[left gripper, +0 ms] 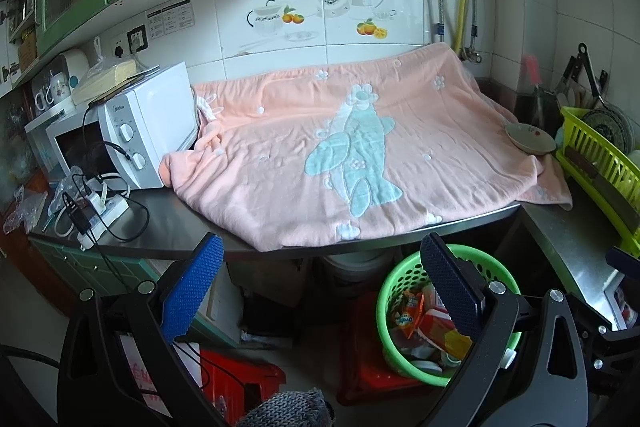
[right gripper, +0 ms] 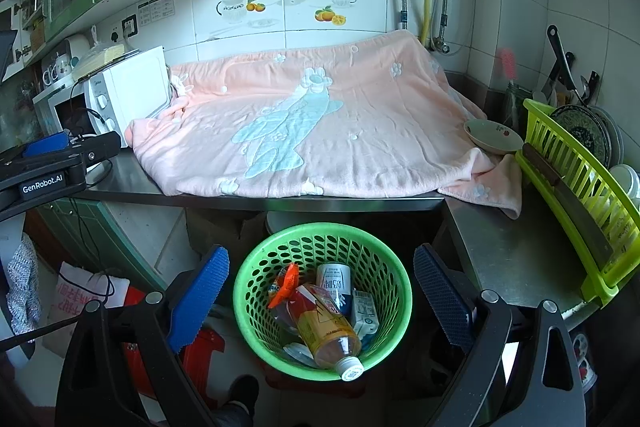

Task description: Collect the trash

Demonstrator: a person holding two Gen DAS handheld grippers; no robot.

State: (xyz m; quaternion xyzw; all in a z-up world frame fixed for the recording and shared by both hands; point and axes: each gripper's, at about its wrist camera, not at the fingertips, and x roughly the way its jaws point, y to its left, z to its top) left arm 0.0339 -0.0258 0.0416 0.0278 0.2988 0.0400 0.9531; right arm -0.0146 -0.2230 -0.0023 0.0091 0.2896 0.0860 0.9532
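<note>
On the floor under the steel counter stands a green plastic basket. It holds a plastic bottle of yellow drink, a white can, an orange wrapper and a small carton. My right gripper hangs above the basket, open, with nothing between its blue pads. My left gripper is open and empty too, pointing at the counter edge; the basket shows behind its right finger, with wrappers inside. The left tool's black body shows at the left edge of the right wrist view.
A pink blanket covers most of the counter, with a bowl on its right end. A white microwave and a power strip with cables sit at the left, a lime dish rack at the right. A red stool stands on the floor.
</note>
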